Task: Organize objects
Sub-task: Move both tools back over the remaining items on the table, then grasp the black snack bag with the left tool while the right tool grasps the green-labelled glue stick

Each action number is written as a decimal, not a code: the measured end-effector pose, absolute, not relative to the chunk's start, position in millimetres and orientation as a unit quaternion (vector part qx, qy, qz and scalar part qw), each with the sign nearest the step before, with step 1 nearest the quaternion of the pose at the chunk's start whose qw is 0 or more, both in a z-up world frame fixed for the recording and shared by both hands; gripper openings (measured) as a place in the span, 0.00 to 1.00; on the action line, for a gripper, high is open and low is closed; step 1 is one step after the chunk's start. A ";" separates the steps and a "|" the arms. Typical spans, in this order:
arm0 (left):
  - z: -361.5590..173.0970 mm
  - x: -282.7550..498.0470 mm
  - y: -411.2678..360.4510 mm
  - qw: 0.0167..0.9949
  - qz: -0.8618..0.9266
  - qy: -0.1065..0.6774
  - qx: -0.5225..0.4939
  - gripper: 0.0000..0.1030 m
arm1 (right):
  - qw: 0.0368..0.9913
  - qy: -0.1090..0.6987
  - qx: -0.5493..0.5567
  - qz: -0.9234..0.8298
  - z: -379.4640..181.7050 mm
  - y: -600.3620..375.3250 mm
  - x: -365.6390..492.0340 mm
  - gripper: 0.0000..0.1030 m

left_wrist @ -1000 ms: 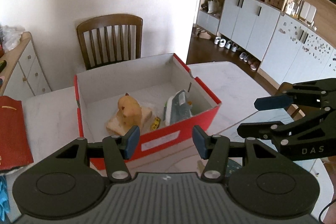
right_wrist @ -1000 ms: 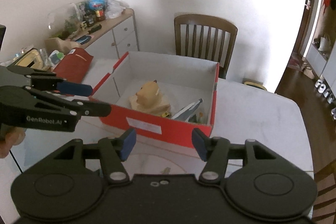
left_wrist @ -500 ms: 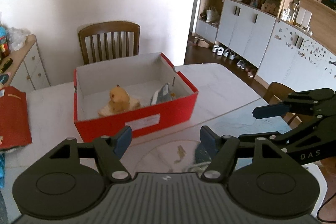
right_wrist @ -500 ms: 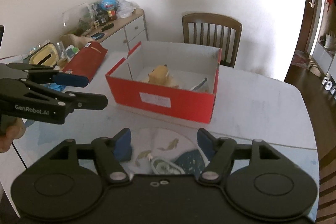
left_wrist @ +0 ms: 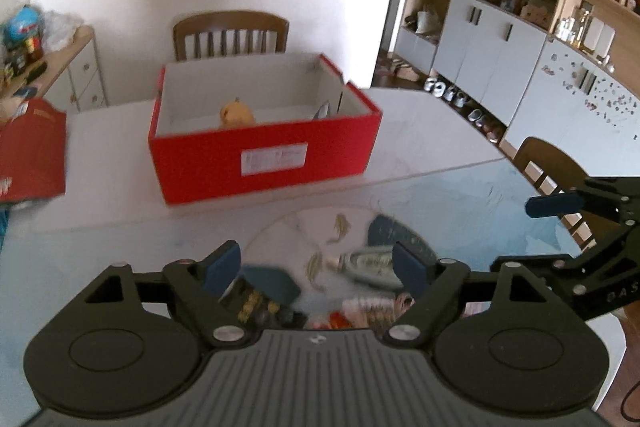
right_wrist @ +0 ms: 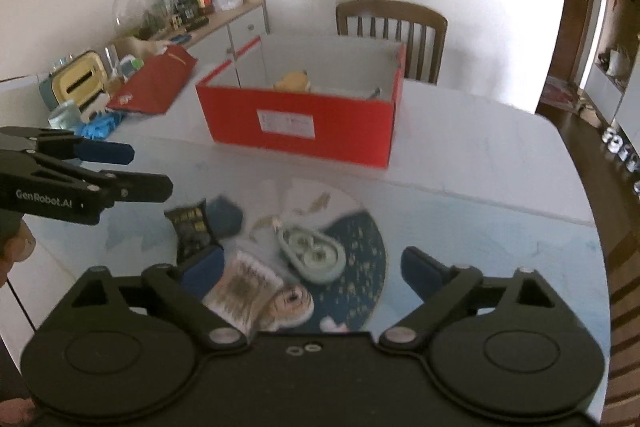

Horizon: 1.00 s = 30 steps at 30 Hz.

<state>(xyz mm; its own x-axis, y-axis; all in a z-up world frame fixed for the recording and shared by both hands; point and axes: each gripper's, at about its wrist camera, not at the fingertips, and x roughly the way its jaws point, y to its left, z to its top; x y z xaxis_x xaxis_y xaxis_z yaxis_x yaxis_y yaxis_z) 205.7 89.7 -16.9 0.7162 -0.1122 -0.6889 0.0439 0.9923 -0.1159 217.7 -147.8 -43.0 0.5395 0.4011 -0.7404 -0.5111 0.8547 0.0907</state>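
On the white bench [right_wrist: 472, 147], at twelve o'clock from both cameras, the open red cardboard box [right_wrist: 304, 123] holds a yellow plush toy [right_wrist: 294, 81] with a grey item at its three o'clock. Nearer, on the round patterned mat [right_wrist: 356, 239], lie a pale green tape dispenser [right_wrist: 314, 253], a dark snack packet [right_wrist: 191, 227] and a printed pouch [right_wrist: 248, 287]. The left gripper [left_wrist: 318, 267] and right gripper [right_wrist: 310, 269] both stand wide, jaws having just been opening, nothing gripped, over these items
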 end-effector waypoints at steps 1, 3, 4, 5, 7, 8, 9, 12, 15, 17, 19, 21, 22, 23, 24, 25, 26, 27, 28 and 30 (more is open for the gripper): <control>-21.5 203.4 89.9 0.923 -0.041 0.379 -0.049 0.81 | 0.873 0.408 -0.065 0.257 -48.0 -148.8 215.4 0.95; -31.6 198.4 89.5 0.920 -0.038 0.387 -0.053 0.82 | 0.871 0.418 -0.061 0.252 -57.3 -149.7 210.5 0.95; -34.7 196.8 89.2 0.919 -0.036 0.390 -0.053 0.82 | 0.870 0.421 -0.061 0.250 -62.0 -149.9 207.7 0.95; -38.6 195.2 89.3 0.918 -0.034 0.392 -0.055 0.84 | 0.868 0.425 -0.064 0.248 -66.4 -149.0 204.8 0.95; -46.1 192.4 90.2 0.915 -0.028 0.398 -0.062 0.91 | 0.866 0.430 -0.067 0.248 -74.1 -147.0 198.8 0.95; -49.2 190.8 90.8 0.914 -0.024 0.399 -0.067 0.92 | 0.864 0.432 -0.068 0.248 -77.0 -146.3 196.7 0.95; -52.2 190.3 91.9 0.913 -0.018 0.400 -0.072 0.92 | 0.863 0.435 -0.069 0.250 -79.6 -145.3 194.7 0.95; -59.4 190.6 94.3 0.912 -0.003 0.402 -0.080 1.00 | 0.859 0.442 -0.068 0.248 -86.4 -143.1 190.3 0.95; -68.6 193.0 98.5 0.908 0.011 0.408 -0.090 1.00 | 0.855 0.451 -0.069 0.246 -92.7 -141.0 187.3 0.94; -72.8 193.6 101.7 0.909 0.023 0.404 -0.096 1.00 | 0.852 0.458 -0.071 0.243 -97.6 -139.3 186.5 0.94; -77.4 196.8 104.4 0.909 0.032 0.403 -0.101 1.00 | 0.850 0.463 -0.074 0.240 -102.0 -137.1 185.5 0.94; -82.7 201.4 106.3 0.906 0.042 0.409 -0.103 1.00 | 0.846 0.470 -0.078 0.239 -107.4 -134.1 184.3 0.94; -85.2 204.1 106.6 0.903 0.045 0.414 -0.102 1.00 | 0.844 0.473 -0.081 0.238 -111.0 -131.9 183.6 0.93; -88.0 206.9 107.4 0.900 0.048 0.420 -0.101 1.00 | 0.843 0.476 -0.082 0.237 -113.6 -130.2 183.2 0.93; -90.9 209.4 107.8 0.899 0.051 0.424 -0.099 1.00 | 0.842 0.478 -0.083 0.237 -116.0 -128.8 182.7 0.92; -93.6 211.4 108.1 0.898 0.056 0.426 -0.095 1.00 | 0.841 0.480 -0.084 0.234 -118.7 -127.4 182.7 0.92; -96.5 213.8 108.3 0.897 0.061 0.428 -0.092 1.00 | 0.841 0.483 -0.085 0.231 -121.0 -126.0 183.1 0.92; -99.1 216.4 109.1 0.895 0.068 0.431 -0.089 1.00 | 0.840 0.485 -0.084 0.228 -122.7 -125.2 183.5 0.92; -101.1 218.5 109.6 0.894 0.074 0.432 -0.087 1.00 | 0.839 0.487 -0.082 0.227 -124.3 -124.2 184.1 0.91; -104.5 224.1 111.0 0.893 0.087 0.434 -0.085 1.00 | 0.838 0.490 -0.087 0.223 -126.9 -121.8 184.9 0.91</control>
